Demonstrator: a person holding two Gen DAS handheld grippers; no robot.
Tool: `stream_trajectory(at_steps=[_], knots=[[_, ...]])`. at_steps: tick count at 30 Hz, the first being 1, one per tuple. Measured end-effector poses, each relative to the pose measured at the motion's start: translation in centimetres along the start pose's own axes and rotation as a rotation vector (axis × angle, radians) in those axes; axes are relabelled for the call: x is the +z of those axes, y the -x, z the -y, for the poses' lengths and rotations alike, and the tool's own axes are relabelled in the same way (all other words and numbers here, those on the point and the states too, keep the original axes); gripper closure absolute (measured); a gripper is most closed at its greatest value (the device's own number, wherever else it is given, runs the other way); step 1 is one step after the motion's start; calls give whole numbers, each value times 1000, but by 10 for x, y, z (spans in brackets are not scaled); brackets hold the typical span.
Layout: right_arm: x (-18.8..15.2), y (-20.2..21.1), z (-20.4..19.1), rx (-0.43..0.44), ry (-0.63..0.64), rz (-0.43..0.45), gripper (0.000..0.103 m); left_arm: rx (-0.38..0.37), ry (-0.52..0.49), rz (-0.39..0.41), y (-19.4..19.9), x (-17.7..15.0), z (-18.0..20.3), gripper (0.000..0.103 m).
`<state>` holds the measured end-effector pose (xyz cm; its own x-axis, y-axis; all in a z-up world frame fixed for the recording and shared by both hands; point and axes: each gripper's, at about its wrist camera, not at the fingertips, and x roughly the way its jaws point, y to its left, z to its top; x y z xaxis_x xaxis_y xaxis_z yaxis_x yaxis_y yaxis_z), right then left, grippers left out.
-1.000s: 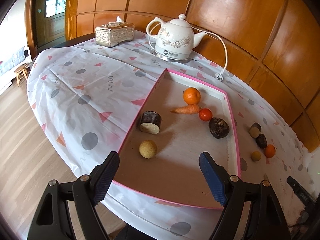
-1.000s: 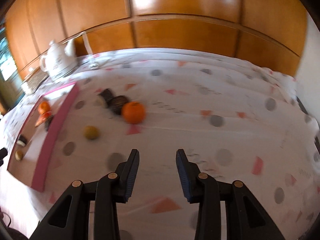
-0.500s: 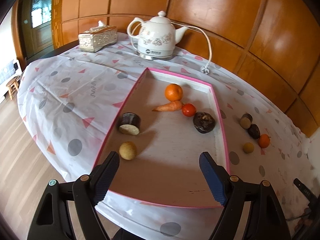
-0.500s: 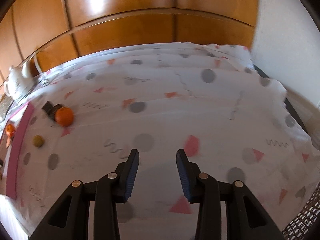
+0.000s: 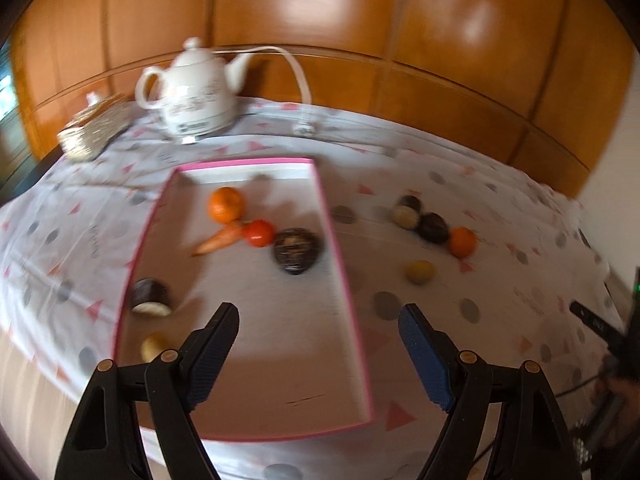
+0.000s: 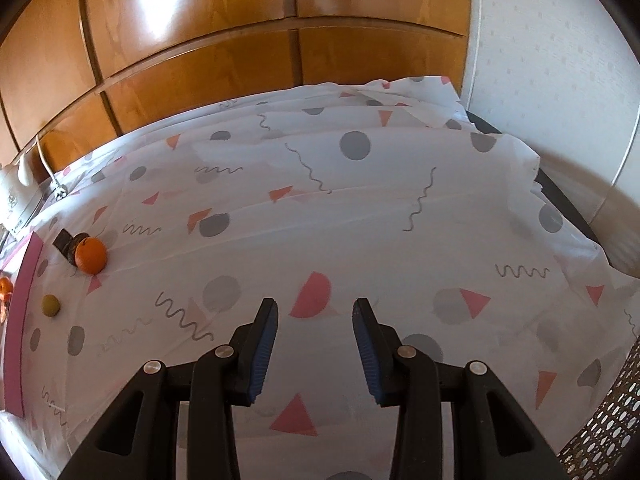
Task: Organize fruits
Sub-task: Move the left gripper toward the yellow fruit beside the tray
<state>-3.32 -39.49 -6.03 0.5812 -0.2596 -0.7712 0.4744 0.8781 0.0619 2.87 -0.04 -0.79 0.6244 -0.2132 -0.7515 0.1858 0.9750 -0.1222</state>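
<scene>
Our left gripper [image 5: 319, 322] gapes wide and empty over the pink-rimmed tray [image 5: 340, 248], ribbed blue pads [image 5: 420, 350] bare. Our right gripper [image 6: 315, 322] stands narrowly parted, holding nothing, above smooth patterned cloth [image 6: 400, 200]. Only the left view shows the tray's orange [image 5: 226, 205], carrot [image 5: 219, 239] and tomato [image 5: 259, 233]; both show the loose orange [image 6: 91, 255] outside its rim.

Left claw [image 5: 318, 322] open and empty above pink-rimmed tray [image 5: 344, 280], blurred orange [image 5: 226, 204], carrot [image 5: 218, 241], perhaps tomato [image 5: 259, 233] inside
</scene>
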Motion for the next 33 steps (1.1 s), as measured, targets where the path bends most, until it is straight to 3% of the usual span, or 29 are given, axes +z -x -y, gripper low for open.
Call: stream_trajectory(at_steps=[12, 20, 25, 33], knots=[[2, -1, 12, -12, -31, 4, 64, -121, -186, -64, -33, 22, 57, 24], [2, -2, 16, -19, -40, 4, 64, -167, -189, -130, -60, 28, 75, 31], [3, -3, 17, -19, -40, 0, 64, -184, -210, -160, -72, 29, 86, 41], [2, -4, 20, -31, -56, 6, 64, -182, -218, -188, -88, 29, 96, 43]])
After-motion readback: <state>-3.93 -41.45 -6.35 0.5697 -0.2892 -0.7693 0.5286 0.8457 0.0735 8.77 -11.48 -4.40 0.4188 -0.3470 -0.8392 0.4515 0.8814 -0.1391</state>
